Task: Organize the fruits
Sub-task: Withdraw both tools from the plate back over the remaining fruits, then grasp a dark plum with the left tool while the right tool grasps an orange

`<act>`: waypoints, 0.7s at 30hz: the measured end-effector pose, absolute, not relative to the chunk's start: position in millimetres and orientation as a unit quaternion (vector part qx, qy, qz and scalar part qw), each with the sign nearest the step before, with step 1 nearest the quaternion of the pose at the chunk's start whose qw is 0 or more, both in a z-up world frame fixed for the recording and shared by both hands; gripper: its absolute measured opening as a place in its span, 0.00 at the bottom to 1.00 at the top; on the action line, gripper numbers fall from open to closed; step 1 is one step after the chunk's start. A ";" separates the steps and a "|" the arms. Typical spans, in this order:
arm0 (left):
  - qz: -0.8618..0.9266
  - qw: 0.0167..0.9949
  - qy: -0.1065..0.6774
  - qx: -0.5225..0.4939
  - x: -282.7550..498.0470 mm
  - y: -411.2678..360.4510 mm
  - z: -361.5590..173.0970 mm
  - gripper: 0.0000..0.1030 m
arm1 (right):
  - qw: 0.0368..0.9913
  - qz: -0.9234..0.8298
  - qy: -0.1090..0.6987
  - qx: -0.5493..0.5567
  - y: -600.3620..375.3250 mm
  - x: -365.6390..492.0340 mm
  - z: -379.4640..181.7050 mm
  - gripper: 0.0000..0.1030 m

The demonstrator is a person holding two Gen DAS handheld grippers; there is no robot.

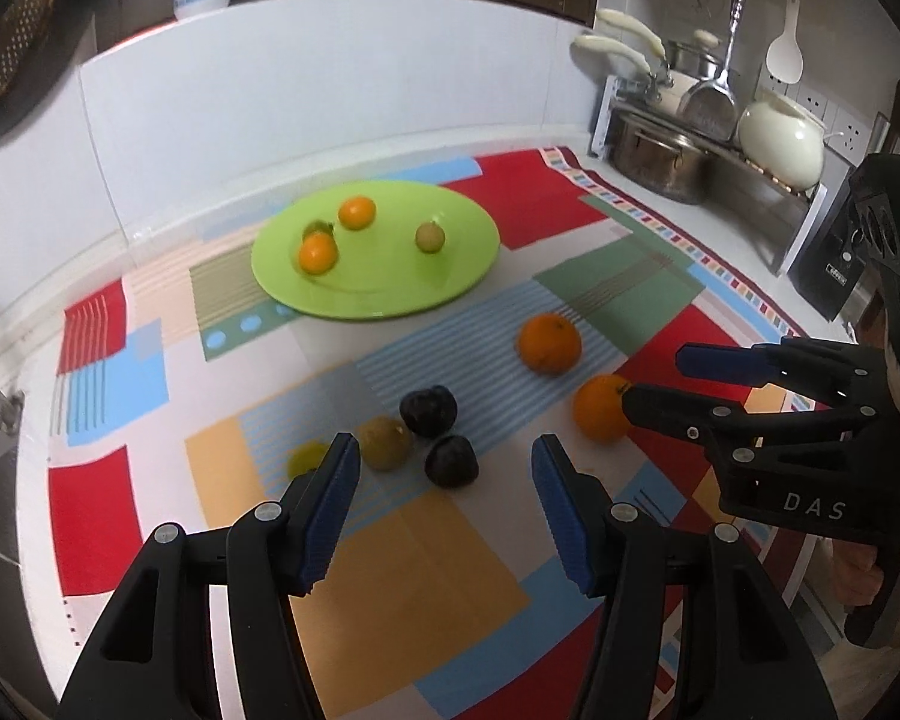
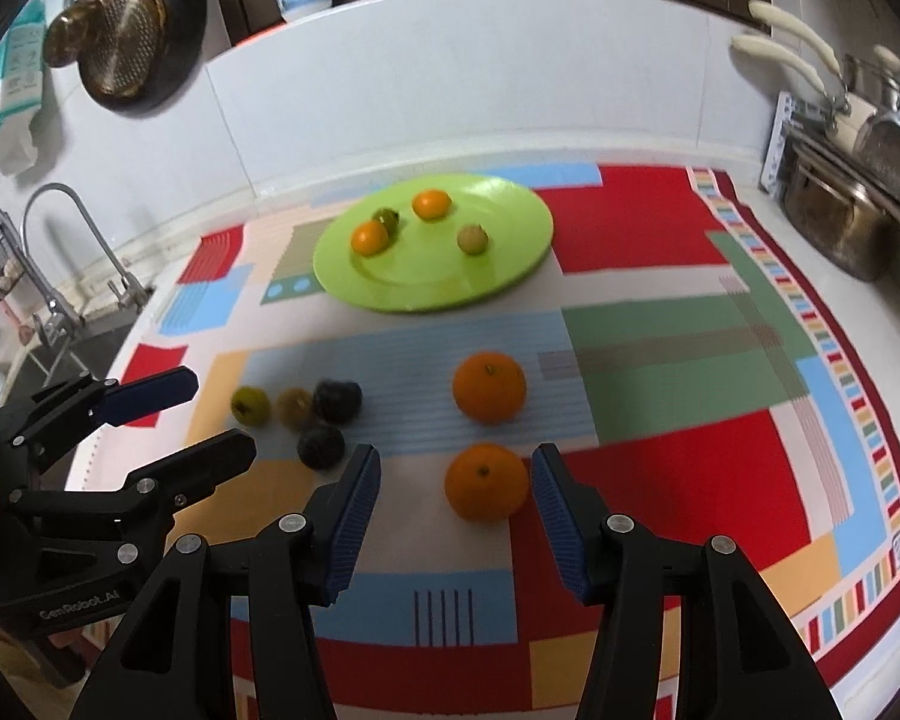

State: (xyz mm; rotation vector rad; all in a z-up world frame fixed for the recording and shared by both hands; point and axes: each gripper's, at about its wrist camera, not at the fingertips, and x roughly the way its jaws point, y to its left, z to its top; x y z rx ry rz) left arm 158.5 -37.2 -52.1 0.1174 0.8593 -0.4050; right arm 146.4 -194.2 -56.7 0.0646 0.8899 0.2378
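A green plate (image 1: 462,276) (image 2: 510,276) sits at the back of the patterned mat and holds two small oranges (image 1: 357,212) (image 2: 431,204), a pale green fruit (image 1: 430,236) (image 2: 471,238) and a dark green one (image 2: 386,217). On the mat lie two big oranges (image 1: 549,343) (image 2: 489,387), (image 1: 600,408) (image 2: 486,482), two dark plums (image 1: 428,411) (image 2: 337,401), (image 1: 451,461) (image 2: 321,446), a brownish fruit (image 1: 385,441) (image 2: 294,405) and a yellow-green one (image 1: 306,458) (image 2: 250,403). My left gripper (image 1: 444,510) (image 2: 210,414) is open, just before the plums. My right gripper (image 2: 456,516) (image 1: 654,381) is open, its jaws around the near orange.
Pots and a white kettle (image 1: 780,138) stand on a rack at the right. A sink with taps (image 2: 60,276) is at the left. A pan (image 2: 132,30) hangs on the wall. White tiles back the counter.
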 end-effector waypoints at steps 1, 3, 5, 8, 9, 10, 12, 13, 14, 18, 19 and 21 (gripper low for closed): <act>-0.196 0.886 0.417 0.056 159.4 -37.6 -55.2 0.57 | 0.894 0.114 0.433 0.031 -194.4 146.6 -59.3 0.52; -0.197 0.883 0.423 0.056 161.2 -38.1 -61.9 0.57 | 0.891 0.111 0.439 0.031 -195.0 147.7 -63.9 0.52; -0.196 0.879 0.431 0.056 163.5 -38.9 -68.3 0.57 | 0.888 0.108 0.446 0.031 -195.7 149.3 -68.9 0.52; -0.197 0.874 0.441 0.056 167.8 -39.6 -78.1 0.57 | 0.884 0.104 0.455 0.033 -196.3 151.9 -76.3 0.52; -0.197 0.872 0.444 0.058 169.6 -40.0 -82.0 0.57 | 0.882 0.104 0.459 0.034 -196.4 152.9 -78.8 0.52; -0.195 0.871 0.447 0.059 170.6 -40.1 -84.3 0.57 | 0.880 0.103 0.462 0.034 -196.6 153.5 -81.1 0.52; -0.197 0.869 0.450 0.059 173.1 -40.4 -88.5 0.57 | 0.877 0.103 0.467 0.036 -196.8 154.8 -85.5 0.52; -0.197 0.868 0.452 0.060 174.7 -40.9 -90.3 0.57 | 0.876 0.103 0.470 0.036 -196.7 155.5 -87.6 0.52; -0.198 0.868 0.452 0.062 176.1 -41.4 -91.7 0.56 | 0.875 0.102 0.472 0.036 -196.8 156.1 -89.3 0.52; -0.205 0.864 0.456 0.065 181.7 -45.4 -96.9 0.53 | 0.872 0.103 0.477 0.038 -197.3 158.9 -94.1 0.52; -0.207 0.862 0.458 0.064 183.6 -45.8 -98.5 0.50 | 0.871 0.103 0.479 0.039 -197.4 159.5 -95.1 0.52; -0.208 0.861 0.460 0.065 186.4 -47.4 -101.0 0.48 | 0.870 0.104 0.480 0.041 -197.6 161.1 -96.4 0.52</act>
